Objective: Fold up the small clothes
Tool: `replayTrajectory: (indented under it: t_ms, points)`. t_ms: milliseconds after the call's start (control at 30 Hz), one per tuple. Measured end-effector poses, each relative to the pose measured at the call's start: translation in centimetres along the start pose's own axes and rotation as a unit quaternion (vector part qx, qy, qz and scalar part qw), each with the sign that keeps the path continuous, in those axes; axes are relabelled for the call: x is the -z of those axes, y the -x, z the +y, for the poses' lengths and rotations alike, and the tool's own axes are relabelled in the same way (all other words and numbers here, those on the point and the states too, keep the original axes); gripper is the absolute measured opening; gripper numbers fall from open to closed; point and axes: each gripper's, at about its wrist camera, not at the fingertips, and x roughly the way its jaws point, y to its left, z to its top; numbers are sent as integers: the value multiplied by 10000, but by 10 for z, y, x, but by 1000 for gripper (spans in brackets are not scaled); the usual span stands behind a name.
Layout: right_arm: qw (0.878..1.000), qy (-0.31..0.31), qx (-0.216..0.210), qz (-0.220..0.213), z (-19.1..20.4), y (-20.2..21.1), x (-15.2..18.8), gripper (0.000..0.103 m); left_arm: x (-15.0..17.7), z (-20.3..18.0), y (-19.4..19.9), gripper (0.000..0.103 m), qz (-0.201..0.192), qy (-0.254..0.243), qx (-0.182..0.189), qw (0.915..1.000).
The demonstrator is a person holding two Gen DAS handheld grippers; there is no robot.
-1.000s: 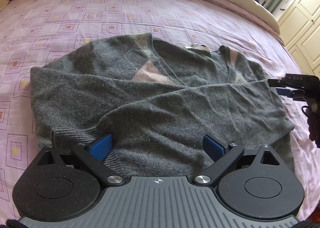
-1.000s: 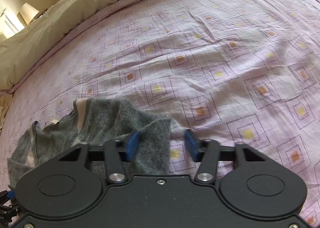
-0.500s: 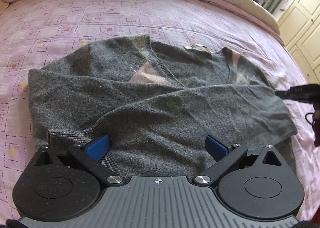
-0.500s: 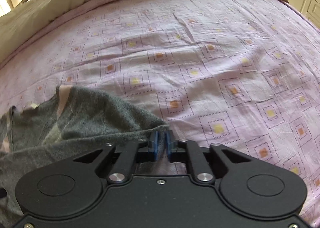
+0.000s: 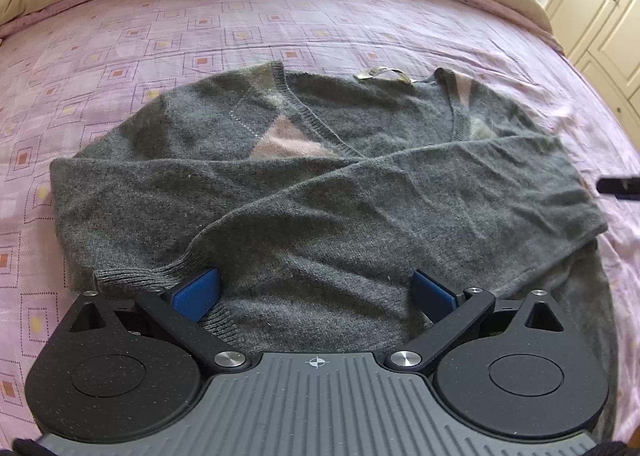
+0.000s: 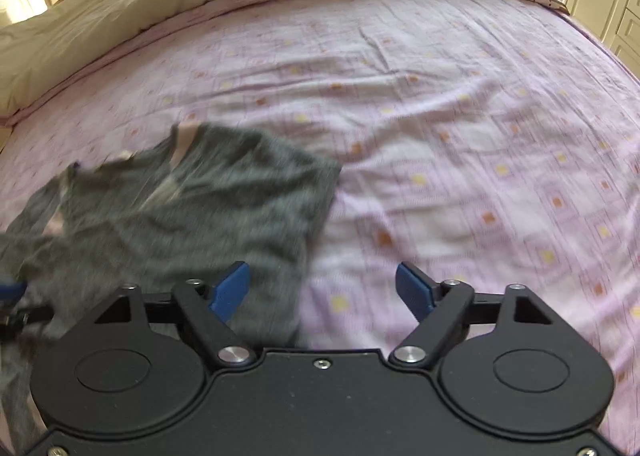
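Motion blur smears right wrist view. Sweater lies flat on bed, sleeves crossed, near hem hidden behind left gripper. Left gripper spread wide over sweater. Right gripper spread wide, holding nothing, at sweater's edge.

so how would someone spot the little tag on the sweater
Start from the pink patterned bedspread and the grey sweater lying flat on it. At its far edge, between the neckline's ribbed sides, lies a small pale tag, the only light strip on the grey knit.
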Motion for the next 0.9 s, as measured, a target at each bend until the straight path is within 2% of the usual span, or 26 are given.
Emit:
replayTrajectory:
  t_ms: [233,367,433,533,600,733,900]
  points:
    - [9995,62,-110,277,13,30,49,85,-10,29,9,102,5,152,608,9980]
    - [9992,-27,-176,367,17,41,70,87,-14,49,24,102,-164,398,230,9988]
    - [9989,-76,-205,425,17,45,79,91,-10,61,34,102,-222,645,105,9976]
    - [9982,-130,-218,551,18,49,95,92,4,75,46,102,-188,893,75,9958]
    - [9976,-144,-195,650,18,50,106,92,17,78,52,102,-129,856,92,9962]
    - [9954,-170,-188,924,19,51,129,92,53,77,66,102,59,775,150,9969]
    - [9915,-225,-219,1263,17,50,155,93,101,72,83,102,247,938,291,9949]
